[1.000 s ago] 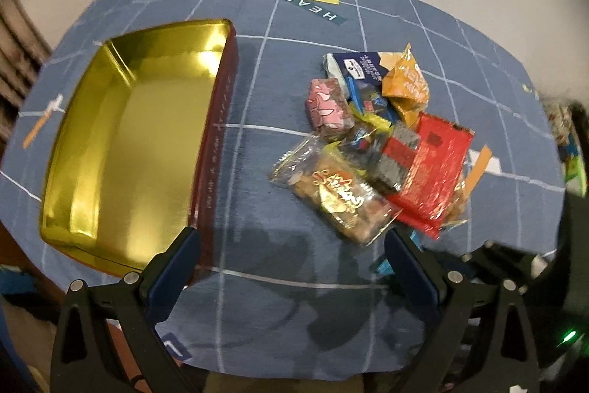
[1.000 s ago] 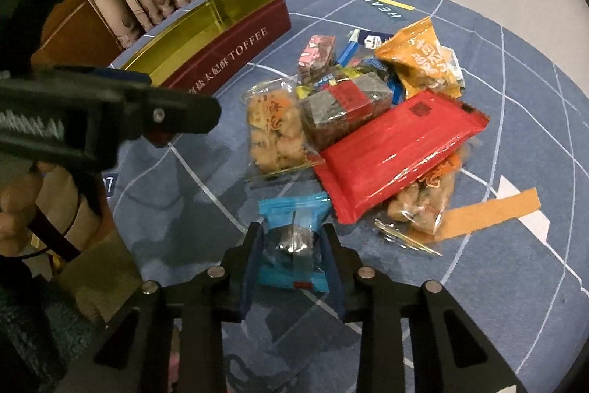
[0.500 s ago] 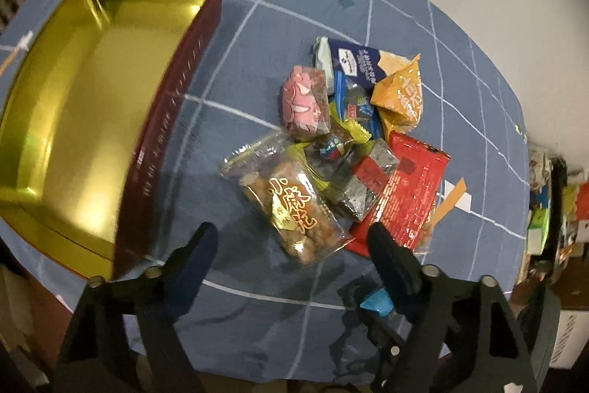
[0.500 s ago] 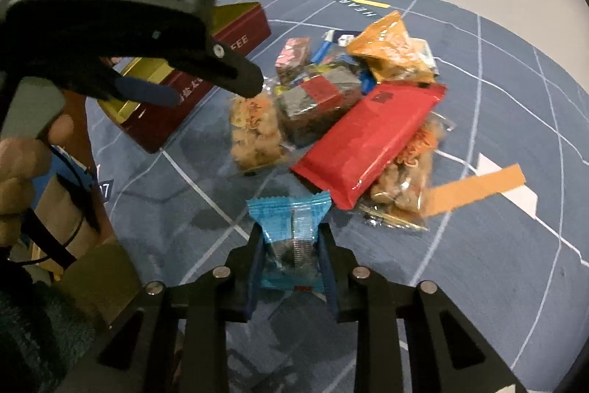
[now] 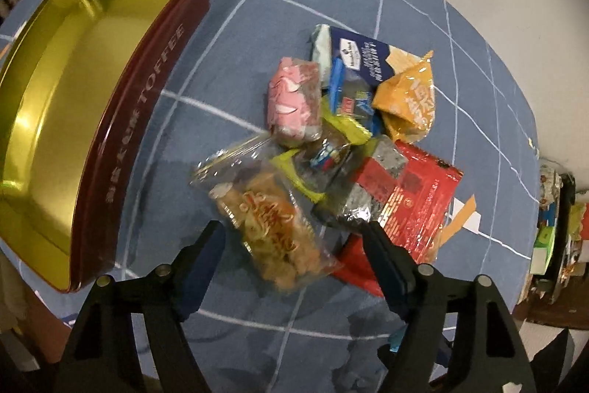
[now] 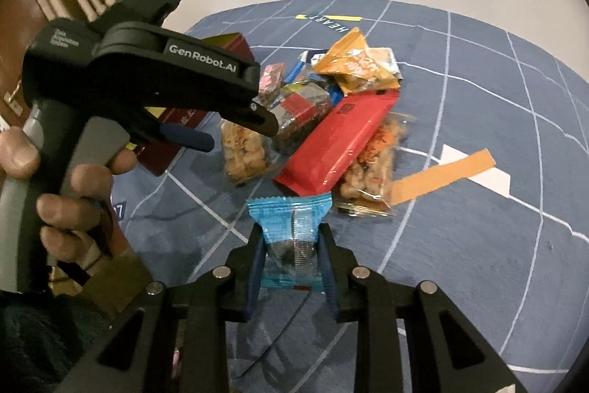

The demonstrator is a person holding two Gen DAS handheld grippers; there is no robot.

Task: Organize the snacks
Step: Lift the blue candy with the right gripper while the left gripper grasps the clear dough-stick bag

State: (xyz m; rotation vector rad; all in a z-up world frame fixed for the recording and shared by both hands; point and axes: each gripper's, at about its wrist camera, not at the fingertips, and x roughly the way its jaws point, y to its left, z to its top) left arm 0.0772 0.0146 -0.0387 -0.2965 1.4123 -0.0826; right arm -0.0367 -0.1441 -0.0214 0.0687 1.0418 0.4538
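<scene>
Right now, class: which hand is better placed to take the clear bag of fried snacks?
Left. Its tool hangs open straddling the clear bag of fried snacks; the right tool is shut on a blue wrapped candy.

Tin (image 5: 110, 150) maroon outside, gold inside; cloth (image 5: 235, 35) blue w/ white grid; wrapper (image 6: 291, 223) light blue.

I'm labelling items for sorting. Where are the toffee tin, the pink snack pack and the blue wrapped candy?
toffee tin (image 5: 143, 120): left wrist view, on its red side wall.
pink snack pack (image 5: 292, 104): left wrist view, middle of its wrapper.
blue wrapped candy (image 6: 291, 220): right wrist view, wrapper's upper half.
</scene>
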